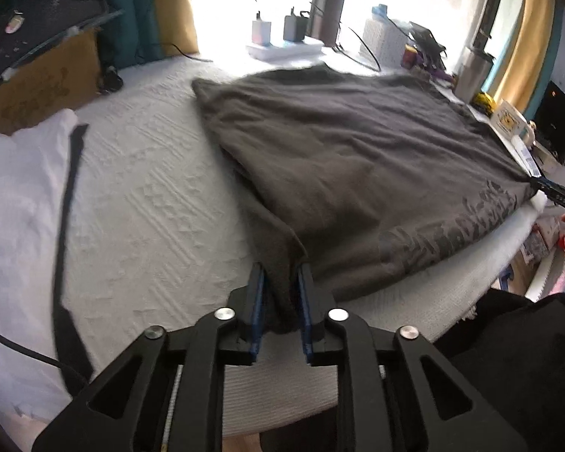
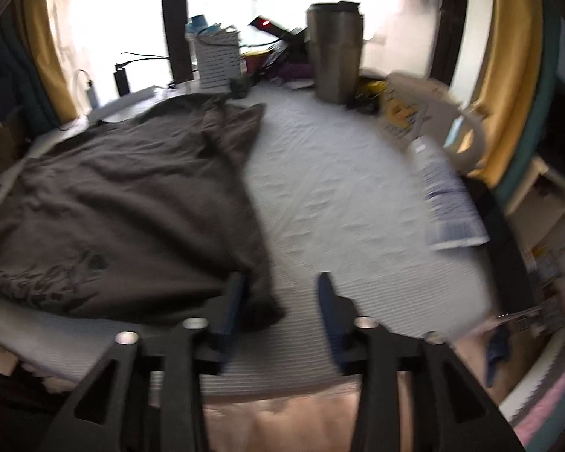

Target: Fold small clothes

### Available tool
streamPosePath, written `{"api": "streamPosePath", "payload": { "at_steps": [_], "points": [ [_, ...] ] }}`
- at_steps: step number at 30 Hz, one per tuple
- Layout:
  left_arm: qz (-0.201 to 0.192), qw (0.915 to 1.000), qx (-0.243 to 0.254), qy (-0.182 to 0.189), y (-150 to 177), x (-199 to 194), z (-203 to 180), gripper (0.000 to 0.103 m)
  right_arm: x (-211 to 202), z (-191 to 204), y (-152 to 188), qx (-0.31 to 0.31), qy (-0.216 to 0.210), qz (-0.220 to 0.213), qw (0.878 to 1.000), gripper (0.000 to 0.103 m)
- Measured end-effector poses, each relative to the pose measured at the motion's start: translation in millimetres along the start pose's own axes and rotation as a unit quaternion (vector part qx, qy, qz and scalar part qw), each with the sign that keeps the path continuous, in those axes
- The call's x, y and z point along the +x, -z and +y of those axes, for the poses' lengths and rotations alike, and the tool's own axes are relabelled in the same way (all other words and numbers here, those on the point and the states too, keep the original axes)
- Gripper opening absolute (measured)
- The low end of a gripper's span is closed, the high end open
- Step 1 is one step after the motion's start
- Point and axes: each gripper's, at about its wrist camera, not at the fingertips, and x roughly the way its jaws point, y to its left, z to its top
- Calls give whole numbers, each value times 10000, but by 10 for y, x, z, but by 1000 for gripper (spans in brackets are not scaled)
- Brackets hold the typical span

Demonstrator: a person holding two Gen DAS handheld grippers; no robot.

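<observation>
A dark grey T-shirt [image 1: 358,150] with a faded print lies spread on the white textured mat [image 1: 150,207]. In the left wrist view its near left corner is bunched between the blue pads of my left gripper [image 1: 280,271]. The jaws stand narrowly apart and the cloth sits loosely in the gap. In the right wrist view the shirt [image 2: 132,196] fills the left half, and my right gripper [image 2: 282,282] is wide open over the mat [image 2: 339,207]. The shirt's near right corner rests beside its left finger [image 2: 233,301], which does not grip it. The picture is blurred.
A white garment with a black strap [image 1: 19,207] lies at the left. A steel tumbler [image 2: 335,49], a white perforated container [image 2: 220,56], a mug [image 2: 433,113] and a printed tube [image 2: 448,203] crowd the back and right edges. A cardboard box [image 1: 37,83] stands at the far left.
</observation>
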Motion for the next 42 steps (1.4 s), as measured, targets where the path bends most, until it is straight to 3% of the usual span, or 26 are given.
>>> {"api": "streamPosePath", "payload": {
  "at_steps": [2,6,12,17,23,28,35,42],
  "points": [
    [-182,9998,-41,-108,-38,-79,68,27,-83,-44,-105,-26,60,-208,9998,55],
    [-634,9969,-232,-409,-243,-171,268,47,-135,-3,-377,-128,-38,-545,9984,55],
    [-883,9940,-351,-536,-721,104,342,49,64,172,-791,-106,-401,-737,9964,55],
    [-863,9951,-366,-321,-1008,455,264,49,313,423,-1093,-331,-596,-732,9950,55],
    [-925,9954,-120,-236,-1218,689,151,49,680,679,-1423,-546,-798,-534,9939,55],
    [-1028,9943,-236,-129,-1348,794,203,51,983,799,-1663,-542,-1085,-383,9919,55],
    [-960,9942,-477,-76,-1468,871,332,52,1553,868,-2042,-228,-1403,153,9897,55],
    [-838,9955,-432,47,-1647,984,409,53,1916,849,-2086,35,-1589,580,9856,49]
  ]
}}
